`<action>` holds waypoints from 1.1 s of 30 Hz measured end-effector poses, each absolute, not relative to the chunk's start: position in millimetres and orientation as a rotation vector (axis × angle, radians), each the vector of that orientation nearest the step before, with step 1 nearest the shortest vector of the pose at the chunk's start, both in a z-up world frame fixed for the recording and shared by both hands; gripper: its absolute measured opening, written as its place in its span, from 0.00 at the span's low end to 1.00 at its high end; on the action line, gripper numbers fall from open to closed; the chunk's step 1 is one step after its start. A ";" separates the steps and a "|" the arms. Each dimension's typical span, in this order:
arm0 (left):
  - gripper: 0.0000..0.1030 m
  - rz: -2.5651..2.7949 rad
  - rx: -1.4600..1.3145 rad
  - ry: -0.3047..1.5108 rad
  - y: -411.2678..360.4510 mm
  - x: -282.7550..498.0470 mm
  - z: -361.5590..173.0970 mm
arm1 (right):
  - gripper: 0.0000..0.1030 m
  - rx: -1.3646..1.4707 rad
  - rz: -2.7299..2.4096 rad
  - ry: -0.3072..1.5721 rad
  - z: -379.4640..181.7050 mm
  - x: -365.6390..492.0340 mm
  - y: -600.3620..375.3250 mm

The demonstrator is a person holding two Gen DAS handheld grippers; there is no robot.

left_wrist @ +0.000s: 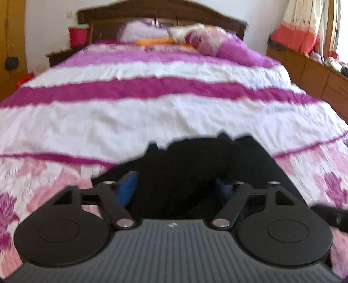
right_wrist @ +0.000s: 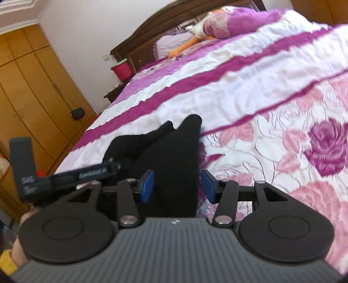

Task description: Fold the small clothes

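A small black garment (left_wrist: 191, 165) lies bunched on the pink, white and magenta bedspread (left_wrist: 152, 117) near the foot of the bed. My left gripper (left_wrist: 177, 185) has its blue pads (left_wrist: 128, 187) spread wide, with the black cloth filling the gap between them. In the right wrist view the same black garment (right_wrist: 174, 152) runs up between my right gripper (right_wrist: 177, 185) pads (right_wrist: 146, 185), which stand apart on either side of a thick fold. Whether either gripper pinches the cloth is not clear. The left gripper's body (right_wrist: 65, 174) shows at the left.
Pillows (left_wrist: 204, 37) and an orange item (left_wrist: 152, 41) lie at the dark wooden headboard (left_wrist: 152, 13). A red bucket (left_wrist: 77, 36) stands on the left nightstand. Wooden drawers (left_wrist: 315, 71) line the right side, wooden wardrobes (right_wrist: 32, 87) the left. The bed (right_wrist: 261, 76) stretches ahead.
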State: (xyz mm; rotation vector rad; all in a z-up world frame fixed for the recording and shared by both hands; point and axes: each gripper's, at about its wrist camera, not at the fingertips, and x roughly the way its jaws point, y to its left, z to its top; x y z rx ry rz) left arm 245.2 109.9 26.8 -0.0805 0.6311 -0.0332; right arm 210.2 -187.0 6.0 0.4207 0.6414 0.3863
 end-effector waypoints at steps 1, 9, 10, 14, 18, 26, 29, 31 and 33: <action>0.37 -0.012 -0.109 0.610 115.0 246.0 26.9 | 0.50 0.431 0.389 0.648 2.8 211.7 -187.3; 0.18 0.108 -0.436 0.636 169.5 236.4 3.2 | 0.50 0.438 0.426 0.657 -9.0 214.7 -185.7; 0.19 0.091 -0.472 0.627 173.7 229.9 3.5 | 0.50 0.435 0.429 0.656 -9.3 213.8 -185.2; 0.19 0.033 -0.531 0.604 182.6 201.3 11.4 | 0.50 0.438 0.433 0.655 -8.9 211.9 -185.9; 0.30 -0.055 -0.574 0.625 180.4 174.5 14.3 | 0.50 0.438 0.425 0.653 -6.1 208.2 -186.4; 0.46 -0.154 -0.512 0.624 150.3 148.3 11.1 | 0.50 0.427 0.424 0.650 -3.6 198.7 -185.1; 0.49 -0.156 -0.521 0.644 143.4 149.3 2.0 | 0.50 0.423 0.419 0.645 -2.5 196.3 -185.4; 0.49 -0.162 -0.546 0.644 140.5 149.1 -7.0 | 0.50 0.424 0.419 0.646 -2.9 195.7 -185.0; 0.49 -0.157 -0.531 0.632 136.6 149.6 -14.0 | 0.50 0.425 0.417 0.651 -4.6 196.0 -184.6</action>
